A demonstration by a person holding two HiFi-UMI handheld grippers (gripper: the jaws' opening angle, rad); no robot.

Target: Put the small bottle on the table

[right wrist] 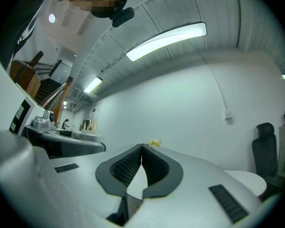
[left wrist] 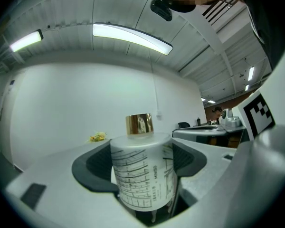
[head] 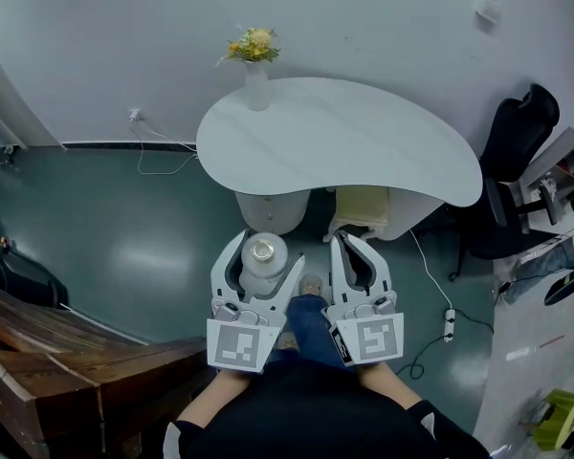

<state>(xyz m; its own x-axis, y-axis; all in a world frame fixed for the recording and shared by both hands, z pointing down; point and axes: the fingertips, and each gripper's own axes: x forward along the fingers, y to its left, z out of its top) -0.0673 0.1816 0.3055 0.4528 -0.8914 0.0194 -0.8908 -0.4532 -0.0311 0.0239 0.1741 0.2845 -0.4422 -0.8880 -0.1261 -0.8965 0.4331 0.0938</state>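
Left gripper point(head: 265, 254): jaws clamped on the small bottle point(left wrist: 143, 175), one pad on each side of its body. The bottle is a frosted white cylinder with a printed line pattern and a gold cap point(left wrist: 139, 124), and it stands upright in the grip.

Head view: the bottle is held in the air above the grey-green floor point(head: 124, 237), on the person's side of the white curved tabletop point(head: 364, 142), not on it.

Right gripper point(head: 352, 247): jaws together, tips touching, nothing between them. It sits level with the left gripper, just beside it.

A white vase point(head: 256, 86) of yellow flowers point(head: 253, 46) stands at the tabletop's far left edge. A black office chair point(head: 517, 151) is at the right.
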